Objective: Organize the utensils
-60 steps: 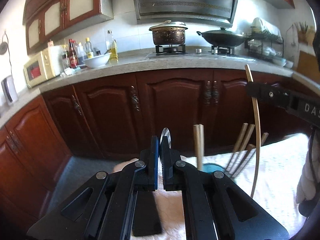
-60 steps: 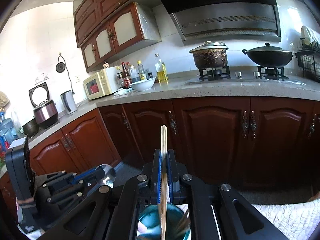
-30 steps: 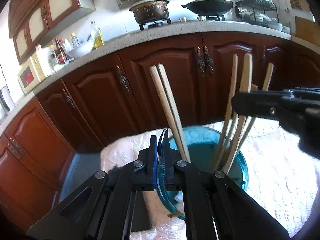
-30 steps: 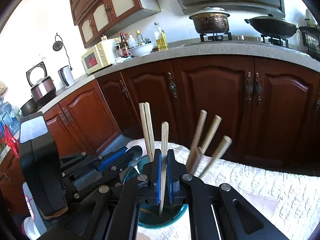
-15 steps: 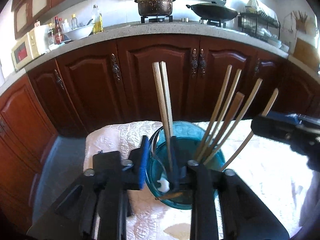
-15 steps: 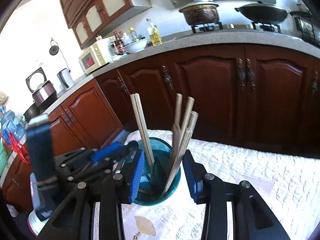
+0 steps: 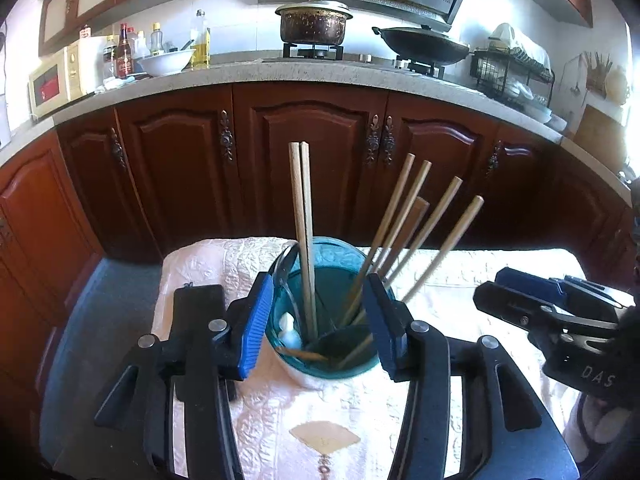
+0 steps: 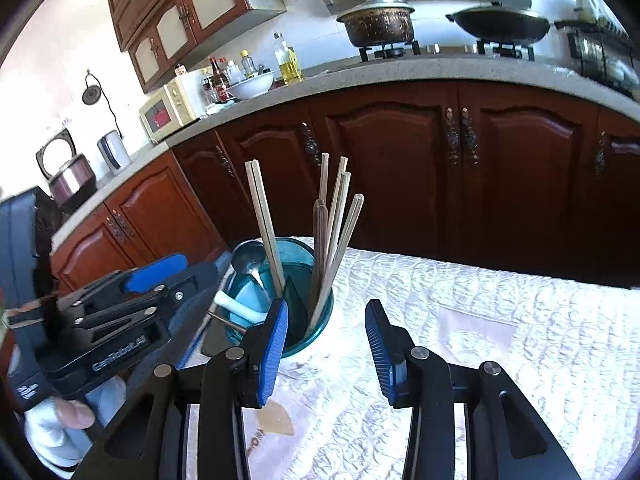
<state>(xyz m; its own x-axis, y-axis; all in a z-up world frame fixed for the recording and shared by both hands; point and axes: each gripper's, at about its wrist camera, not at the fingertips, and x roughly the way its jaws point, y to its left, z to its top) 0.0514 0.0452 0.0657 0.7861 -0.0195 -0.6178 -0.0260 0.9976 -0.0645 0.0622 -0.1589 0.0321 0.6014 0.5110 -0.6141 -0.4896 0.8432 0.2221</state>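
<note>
A teal glass holder (image 7: pixel 340 368) stands on a quilted cloth. In it are a pair of wooden chopsticks (image 7: pixel 304 220), several more leaning chopsticks (image 7: pixel 416 216), a metal spoon (image 7: pixel 286 272) and a white spoon (image 7: pixel 288 326). My left gripper (image 7: pixel 318 278) hangs just in front of the holder. Its jaws are opening and grip nothing. In the right wrist view, my right gripper (image 8: pixel 326 304) stands open and empty, near the right side of the holder (image 8: pixel 320 320). The spoon bowl (image 8: pixel 248 258) rests on the rim. The left gripper (image 8: pixel 172 276) shows at the left, the right gripper (image 7: pixel 520 292) at the right.
The white quilted cloth (image 8: pixel 480 320) covers a table whose far edge faces dark red cabinets (image 7: pixel 304 168). A gloved hand (image 8: pixel 60 420) holds the left tool. The counter behind carries a pot (image 7: pixel 314 24), a wok, bottles and a bowl.
Both grippers went from shut to open. The left one let the metal spoon go into the holder, the right one let a chopstick go. Both drew back from the holder.
</note>
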